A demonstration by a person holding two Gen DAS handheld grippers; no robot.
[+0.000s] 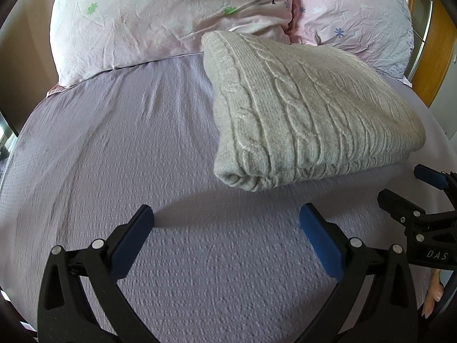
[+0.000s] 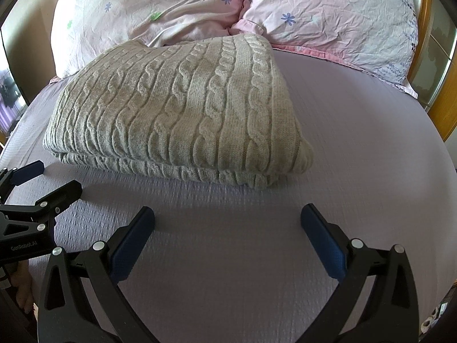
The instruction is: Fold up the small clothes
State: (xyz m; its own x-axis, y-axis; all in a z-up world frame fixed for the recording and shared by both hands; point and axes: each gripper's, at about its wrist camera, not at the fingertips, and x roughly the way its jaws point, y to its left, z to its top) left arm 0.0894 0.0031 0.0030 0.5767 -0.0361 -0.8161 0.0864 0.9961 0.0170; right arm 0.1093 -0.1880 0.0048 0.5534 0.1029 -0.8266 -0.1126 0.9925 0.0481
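Observation:
A grey cable-knit sweater (image 1: 308, 114) lies folded into a thick rectangle on the lilac bed sheet (image 1: 142, 148); it also shows in the right wrist view (image 2: 182, 114). My left gripper (image 1: 227, 217) is open and empty, just short of the sweater's near edge and to its left. My right gripper (image 2: 228, 217) is open and empty, just short of the sweater's near right corner. Each gripper shows at the edge of the other's view: the right one (image 1: 405, 185), the left one (image 2: 54, 177).
Two pink flowered pillows (image 2: 148, 8) (image 2: 337, 14) lie against the head of the bed behind the sweater. A wooden bed frame (image 2: 440, 108) runs along the right side. The sheet (image 2: 357, 143) stretches right of the sweater.

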